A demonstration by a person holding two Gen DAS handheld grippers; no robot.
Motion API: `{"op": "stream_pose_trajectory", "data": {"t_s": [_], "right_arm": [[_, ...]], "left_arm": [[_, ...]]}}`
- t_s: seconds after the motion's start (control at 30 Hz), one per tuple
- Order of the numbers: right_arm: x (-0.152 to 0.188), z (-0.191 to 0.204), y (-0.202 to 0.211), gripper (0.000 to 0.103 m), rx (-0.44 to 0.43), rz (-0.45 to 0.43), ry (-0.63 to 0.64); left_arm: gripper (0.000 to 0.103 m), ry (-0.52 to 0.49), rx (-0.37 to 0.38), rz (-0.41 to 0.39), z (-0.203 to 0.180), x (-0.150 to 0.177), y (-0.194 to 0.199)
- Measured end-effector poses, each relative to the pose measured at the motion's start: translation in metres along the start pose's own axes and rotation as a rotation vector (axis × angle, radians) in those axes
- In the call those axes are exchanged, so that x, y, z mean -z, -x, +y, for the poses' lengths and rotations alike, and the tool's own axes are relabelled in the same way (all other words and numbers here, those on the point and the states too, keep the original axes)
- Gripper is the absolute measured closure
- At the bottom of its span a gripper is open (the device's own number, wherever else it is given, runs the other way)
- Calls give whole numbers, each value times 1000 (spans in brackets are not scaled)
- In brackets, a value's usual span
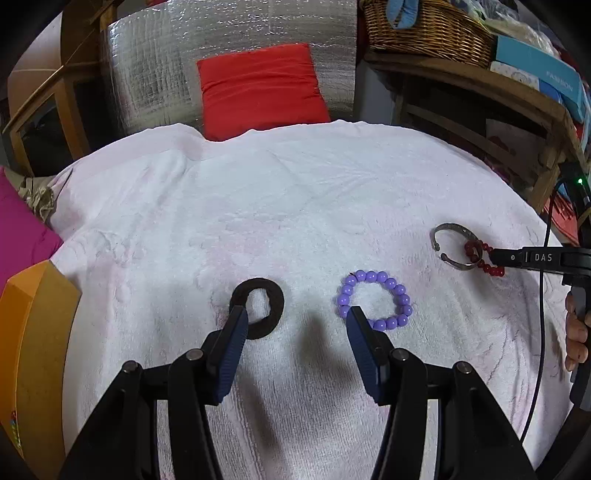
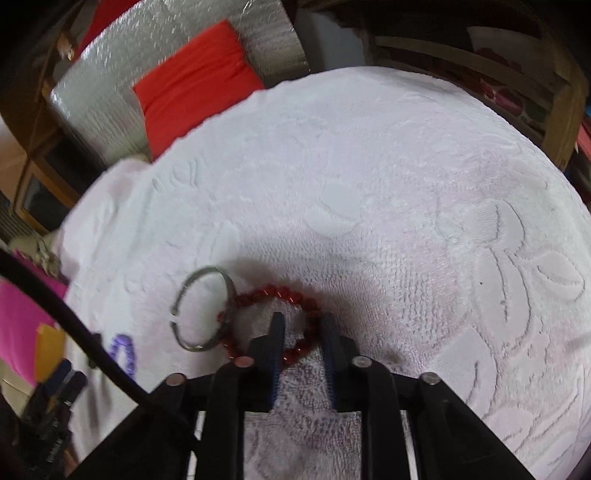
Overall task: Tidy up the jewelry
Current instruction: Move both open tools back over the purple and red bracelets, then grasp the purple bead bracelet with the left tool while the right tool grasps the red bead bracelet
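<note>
On the white towel (image 1: pixel 295 192) lie a black hair tie (image 1: pixel 271 295), a purple bead bracelet (image 1: pixel 388 284), a grey metal cuff bangle (image 1: pixel 443 229) and a red bead bracelet (image 1: pixel 491 269) that overlaps the bangle. My left gripper (image 1: pixel 295 314) is open just above the towel. One fingertip covers the hair tie's near edge and the other the purple bracelet's, with only bare towel between them. My right gripper (image 2: pixel 303 321) has its jaws narrow, shut on the near strand of the red bead bracelet (image 2: pixel 273 290). The bangle (image 2: pixel 201 270) lies just to its left.
An orange box (image 1: pixel 33 350) and a magenta cushion (image 1: pixel 22 229) border the towel on the left. A red cushion (image 1: pixel 258 88) leans on silver foil behind. A wooden shelf (image 1: pixel 480 85) with a wicker basket (image 1: pixel 424 33) stands at the right. A black cable (image 1: pixel 541 332) hangs beside a person's hand (image 1: pixel 576 332).
</note>
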State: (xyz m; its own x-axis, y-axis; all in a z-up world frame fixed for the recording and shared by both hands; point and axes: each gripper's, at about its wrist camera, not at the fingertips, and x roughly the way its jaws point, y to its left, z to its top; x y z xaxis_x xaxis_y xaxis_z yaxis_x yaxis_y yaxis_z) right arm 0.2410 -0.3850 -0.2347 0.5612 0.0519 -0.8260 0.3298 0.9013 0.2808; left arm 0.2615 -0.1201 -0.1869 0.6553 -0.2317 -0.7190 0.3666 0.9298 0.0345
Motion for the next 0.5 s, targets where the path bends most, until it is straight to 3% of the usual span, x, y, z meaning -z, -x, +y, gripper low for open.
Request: {"op": "stream_pose_trajectory", "data": {"t_s": [0.23, 0.37, 0.5], "right_arm": [[5, 3, 9, 93, 69, -10, 78], [7, -13, 28, 93, 99, -34, 34], [5, -32, 55, 93, 72, -110, -51]], "left_arm": [[47, -8, 30, 1, -1, -1, -2], [47, -16, 71, 2, -6, -2, -3], [47, -7, 135, 10, -11, -3, -6]]}}
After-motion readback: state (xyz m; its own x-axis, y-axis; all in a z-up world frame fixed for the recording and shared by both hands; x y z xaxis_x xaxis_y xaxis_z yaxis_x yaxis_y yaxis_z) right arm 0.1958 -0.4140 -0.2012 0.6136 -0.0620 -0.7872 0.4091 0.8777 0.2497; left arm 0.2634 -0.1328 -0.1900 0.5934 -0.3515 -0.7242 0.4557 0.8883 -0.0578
